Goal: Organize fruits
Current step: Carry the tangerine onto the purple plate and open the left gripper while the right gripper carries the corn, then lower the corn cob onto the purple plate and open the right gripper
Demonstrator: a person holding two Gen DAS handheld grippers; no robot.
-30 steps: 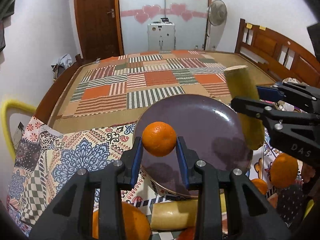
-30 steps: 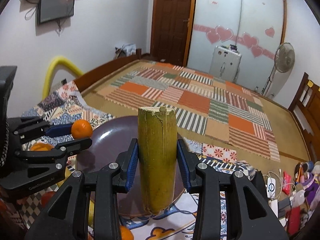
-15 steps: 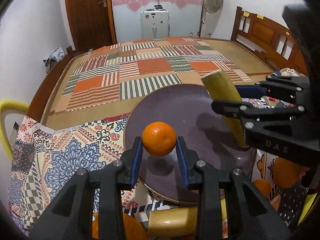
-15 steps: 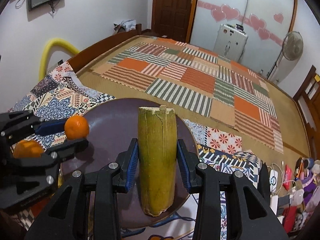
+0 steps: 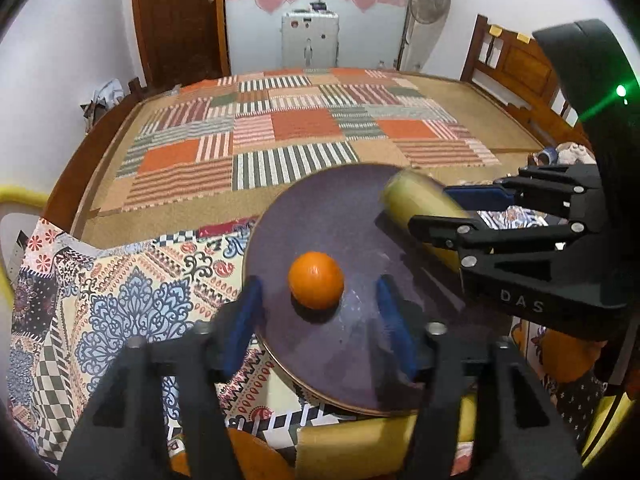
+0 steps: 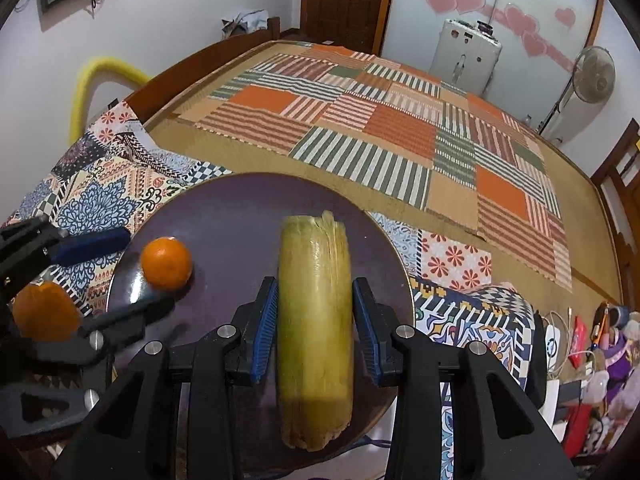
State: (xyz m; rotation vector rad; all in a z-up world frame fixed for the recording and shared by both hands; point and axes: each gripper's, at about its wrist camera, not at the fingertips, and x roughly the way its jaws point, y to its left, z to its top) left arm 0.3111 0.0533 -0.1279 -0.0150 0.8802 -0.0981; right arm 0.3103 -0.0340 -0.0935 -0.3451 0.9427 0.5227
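Orange fruit [image 5: 316, 280] sits on the purple plate [image 5: 320, 208], free between the spread fingers of the left claw [image 5: 318, 312]; round, smooth, liable to roll. Right view: right claw [image 6: 314, 328] flanks the stiff yellow-green stalk [image 6: 316, 320] at mid-length on the plate; contact uncertain.

Glossy dark plate [image 6: 224, 208] on patterned cloth [image 6: 104, 196]; fibrous, matt yellow-green stalk [image 6: 316, 320].

Both tools look like the same build: matte black plastic frames with triangular cutouts and shiny silver screw heads at the joints. The left gripper [image 5: 318, 312] and right gripper [image 6: 314, 330] each have blue ribbed pads [image 6: 265, 330] inside the fingers. "DAS" is embossed on the right one's side, under a small green light.
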